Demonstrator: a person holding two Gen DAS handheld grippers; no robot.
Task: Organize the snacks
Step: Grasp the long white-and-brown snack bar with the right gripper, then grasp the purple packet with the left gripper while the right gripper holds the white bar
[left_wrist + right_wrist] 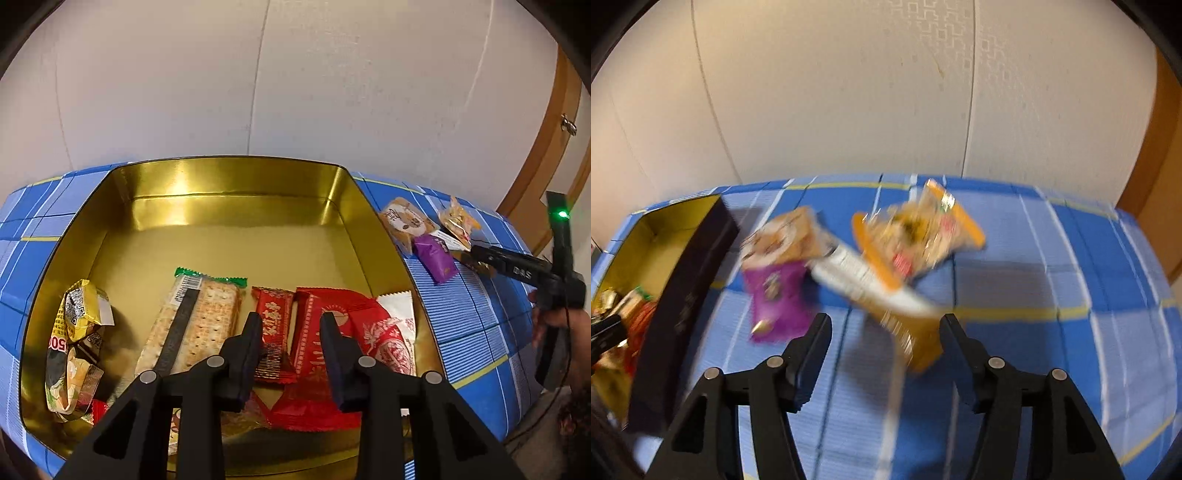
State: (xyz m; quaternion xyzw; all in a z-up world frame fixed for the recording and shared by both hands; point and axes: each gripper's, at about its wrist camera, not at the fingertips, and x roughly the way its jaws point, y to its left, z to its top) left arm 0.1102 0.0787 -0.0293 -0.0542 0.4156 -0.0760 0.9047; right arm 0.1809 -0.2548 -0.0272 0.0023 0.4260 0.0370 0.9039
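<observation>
A gold-lined tin box [229, 181] holds several snacks: a cracker pack [207, 317], red packets [332, 332] and a yellow packet [79, 314]. My left gripper [291, 325] hovers open and empty over the red packets. In the right wrist view, which is blurred, my right gripper [884, 325] is open above the blue checked cloth. A white-and-gold packet [886, 299] lies between its fingers. A purple packet [777, 299], a tan packet [783, 236] and an orange packet [919, 236] lie just ahead. The right gripper [476, 254] also shows in the left wrist view.
The box [683, 295] stands left of the loose snacks, its dark outer wall facing them. The blue checked cloth [1052, 266] covers the table. A beige wall stands behind, and a wooden door [546, 147] is at the right.
</observation>
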